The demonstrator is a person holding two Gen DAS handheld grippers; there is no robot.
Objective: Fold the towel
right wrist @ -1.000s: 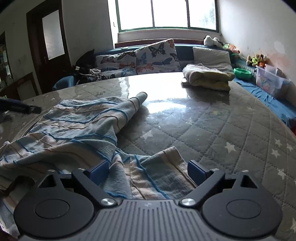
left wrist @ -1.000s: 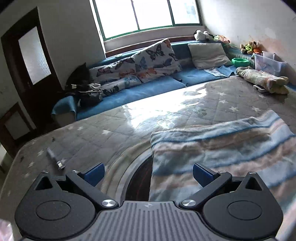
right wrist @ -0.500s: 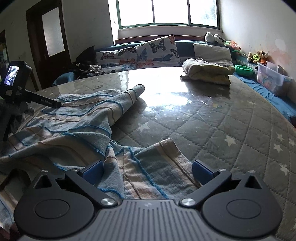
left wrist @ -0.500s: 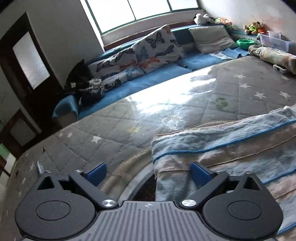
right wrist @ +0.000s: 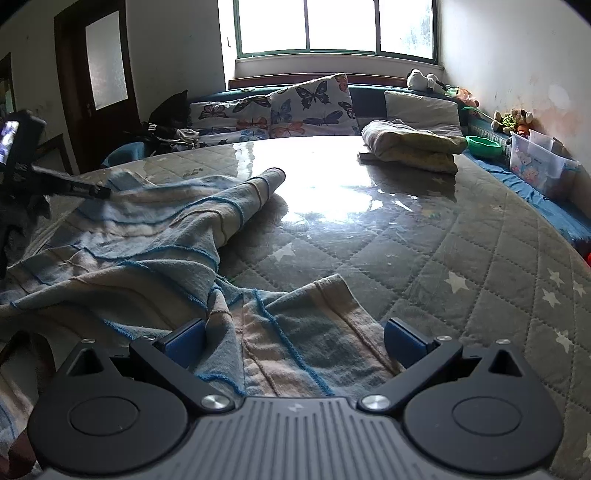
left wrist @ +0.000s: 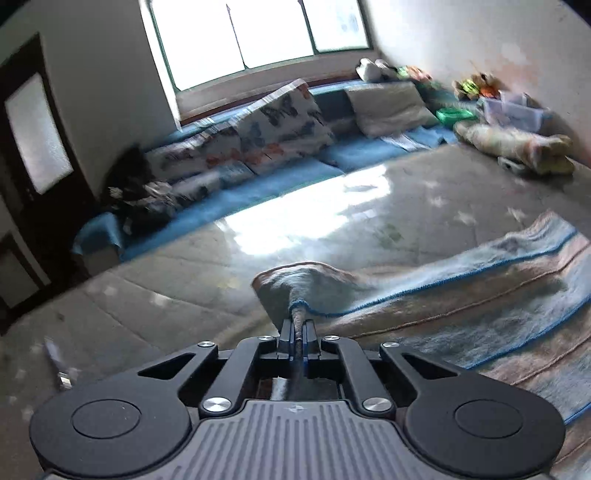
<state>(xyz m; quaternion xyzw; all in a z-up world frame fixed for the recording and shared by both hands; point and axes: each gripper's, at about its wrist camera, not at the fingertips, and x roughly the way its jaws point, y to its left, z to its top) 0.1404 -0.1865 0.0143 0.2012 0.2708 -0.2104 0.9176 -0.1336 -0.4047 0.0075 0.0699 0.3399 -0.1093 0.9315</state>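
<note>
On the quilted grey bench with white stars, striped blue-and-beige towel lies rumpled, spread over the bench's near-left part in the right wrist view. One rolled edge of towel points away toward the window; another flap lies flat on the near edge, between the right tool's fingers. Left tool is clamped tight on a towel corner: cloth pinched into a narrow ridge between the pads, lifted into a small peak just beyond the tips, rest of towel trailing right across the bench. Left view is motion-blurred. Right tool has jaws spread wide, blue pads either side of the towel flap, flap under them; left pad sits against a fold, not pinching it. Past the towel, far-right part of the bench: a folded beige-yellow bundle. Behind the bench, below the window, butterfly cushions on a blue sofa. Green bowl and clear plastic box sit right of the bundle, by the wall. Dark door left of the window.
</note>
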